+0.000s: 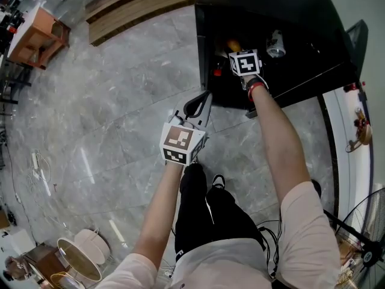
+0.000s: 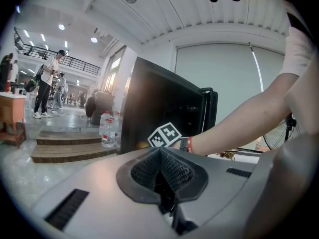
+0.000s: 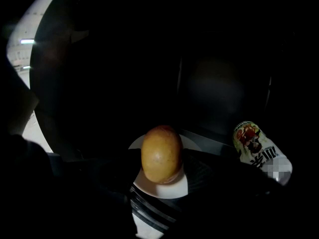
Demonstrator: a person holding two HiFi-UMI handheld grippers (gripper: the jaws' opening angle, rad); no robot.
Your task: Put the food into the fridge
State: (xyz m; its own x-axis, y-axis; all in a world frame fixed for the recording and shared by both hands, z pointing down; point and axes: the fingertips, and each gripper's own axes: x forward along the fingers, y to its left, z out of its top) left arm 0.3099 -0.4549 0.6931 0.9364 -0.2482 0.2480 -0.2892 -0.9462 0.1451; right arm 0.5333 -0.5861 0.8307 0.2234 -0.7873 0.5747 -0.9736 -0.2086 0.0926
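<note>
My right gripper [image 3: 160, 164] reaches into the dark fridge [image 1: 283, 71]. Its jaws stand wide, shut on an oval yellow-brown food item [image 3: 161, 153] held upright just above a white plate [image 3: 167, 187]. A printed drink can [image 3: 256, 146] lies to its right inside the fridge. The head view shows the same food item [image 1: 233, 44] beyond the right gripper's marker cube [image 1: 245, 62], and the can [image 1: 275, 43] beside it. My left gripper [image 1: 198, 105] hovers over the floor in front of the fridge. Its ribbed pads [image 2: 172, 171] are pressed together with nothing between them.
The fridge door [image 1: 356, 38] stands open at the right. Wooden steps [image 1: 138, 8] and an orange table [image 1: 36, 35] lie to the far left. Water bottles [image 2: 107, 131] stand by the steps, people beyond them. A fan [image 1: 364, 239] is at the lower right, round bins [image 1: 78, 261] at the lower left.
</note>
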